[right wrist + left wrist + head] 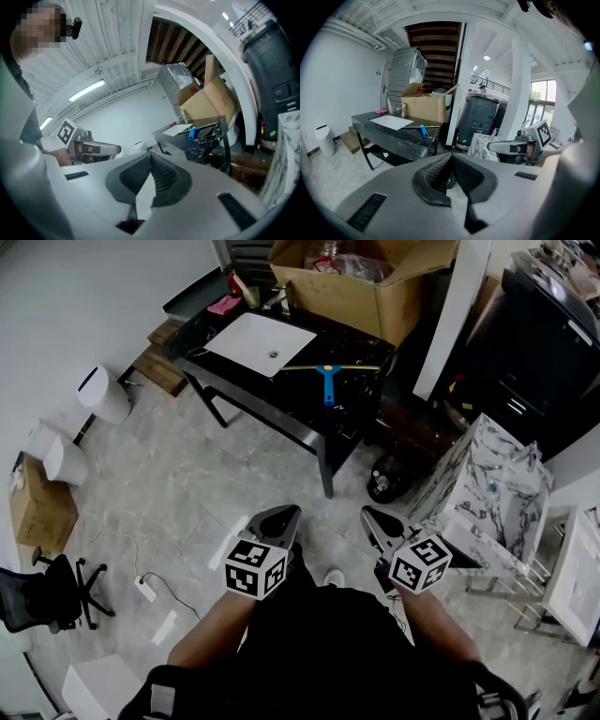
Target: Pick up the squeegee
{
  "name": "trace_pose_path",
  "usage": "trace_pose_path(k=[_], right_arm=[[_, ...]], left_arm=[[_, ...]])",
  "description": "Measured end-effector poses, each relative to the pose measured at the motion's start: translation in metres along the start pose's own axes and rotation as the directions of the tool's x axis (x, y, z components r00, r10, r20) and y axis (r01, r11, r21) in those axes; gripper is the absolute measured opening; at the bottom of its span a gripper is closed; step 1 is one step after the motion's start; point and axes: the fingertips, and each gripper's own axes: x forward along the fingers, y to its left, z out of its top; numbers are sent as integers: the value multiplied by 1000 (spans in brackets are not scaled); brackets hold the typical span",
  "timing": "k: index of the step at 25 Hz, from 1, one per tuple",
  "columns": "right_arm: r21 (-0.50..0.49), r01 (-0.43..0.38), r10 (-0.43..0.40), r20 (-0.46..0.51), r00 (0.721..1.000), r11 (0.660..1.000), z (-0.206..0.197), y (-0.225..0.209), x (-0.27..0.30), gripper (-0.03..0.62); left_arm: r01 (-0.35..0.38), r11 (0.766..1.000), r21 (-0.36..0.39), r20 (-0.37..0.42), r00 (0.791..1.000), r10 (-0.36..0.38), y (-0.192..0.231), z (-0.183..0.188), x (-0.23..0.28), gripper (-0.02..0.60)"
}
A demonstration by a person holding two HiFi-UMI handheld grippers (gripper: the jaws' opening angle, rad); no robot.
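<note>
I see a black glossy table point(356, 409) bearing a white rectangular basin point(261, 342), a blue-handled squeegee point(327, 382) just right of it, and a small pink object point(224, 304) at the far-left corner.

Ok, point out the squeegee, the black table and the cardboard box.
squeegee point(327, 385), head view, on its blue handle.
black table point(291, 397), head view, on the bare top near the front edge.
cardboard box point(356, 298), head view, on its front wall.
</note>
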Motion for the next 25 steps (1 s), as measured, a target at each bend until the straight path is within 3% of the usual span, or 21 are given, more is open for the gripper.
trace_pose_path(k=[7,17,25], right_arm=[[11,22,-22,-4,1000,1000,-4,-11,9,9],[-10,47,-47,-38,998,999,11,-29,33,9],[23,67,-66,-53,996,997,20,-52,73,9]], left_arm=[[37,999,28,-2,999,-37,4,9,20,18],[73,997,7,7,997,-73,23,24,52,17],[74,997,-17,-2,997,-74,65,34,82,17]])
